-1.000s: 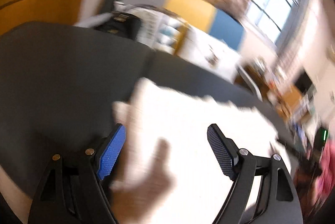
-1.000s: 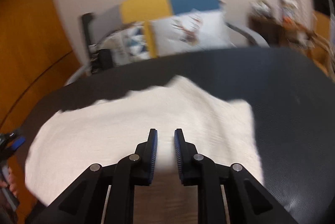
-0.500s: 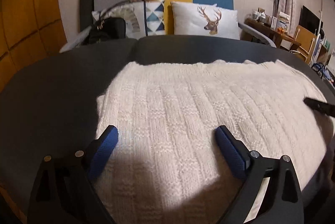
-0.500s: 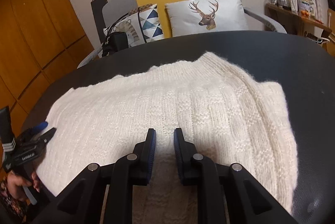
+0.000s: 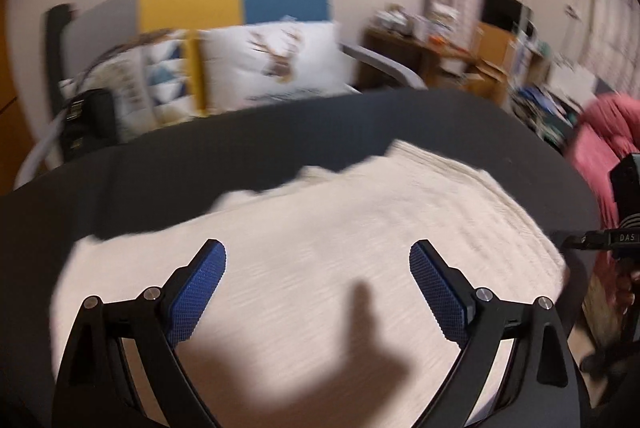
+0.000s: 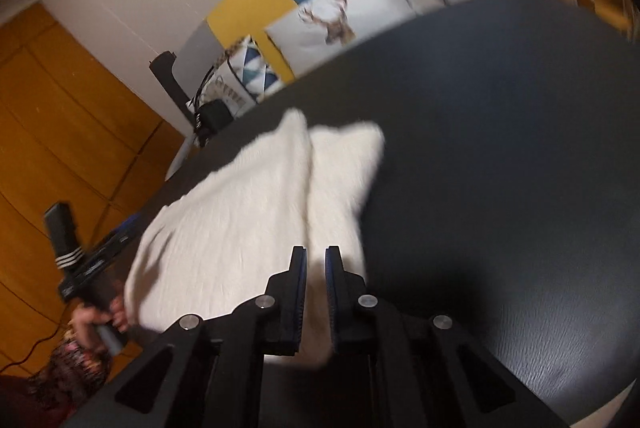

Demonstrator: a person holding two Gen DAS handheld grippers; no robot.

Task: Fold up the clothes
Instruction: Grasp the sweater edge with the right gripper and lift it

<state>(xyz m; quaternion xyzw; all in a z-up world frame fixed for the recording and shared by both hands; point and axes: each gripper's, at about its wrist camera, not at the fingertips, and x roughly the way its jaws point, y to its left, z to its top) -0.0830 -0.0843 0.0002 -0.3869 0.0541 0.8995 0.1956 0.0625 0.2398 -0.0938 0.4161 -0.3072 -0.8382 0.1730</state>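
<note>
A cream knitted sweater (image 5: 320, 268) lies spread on the dark counter (image 6: 500, 147), near its front edge. Left tongs (image 5: 318, 264) gape wide above it, empty. Right tongs (image 6: 316, 260) are nearly closed, gripping nothing visible.

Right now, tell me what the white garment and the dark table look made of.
White garment: soft knit, probably wool or acrylic; faint ribbed rows and a fuzzy edge show despite the blur. Dark table: matte black, seemingly a leather-like or vinyl covering; fine grain lines and a dull sheen show near the right gripper.
</note>
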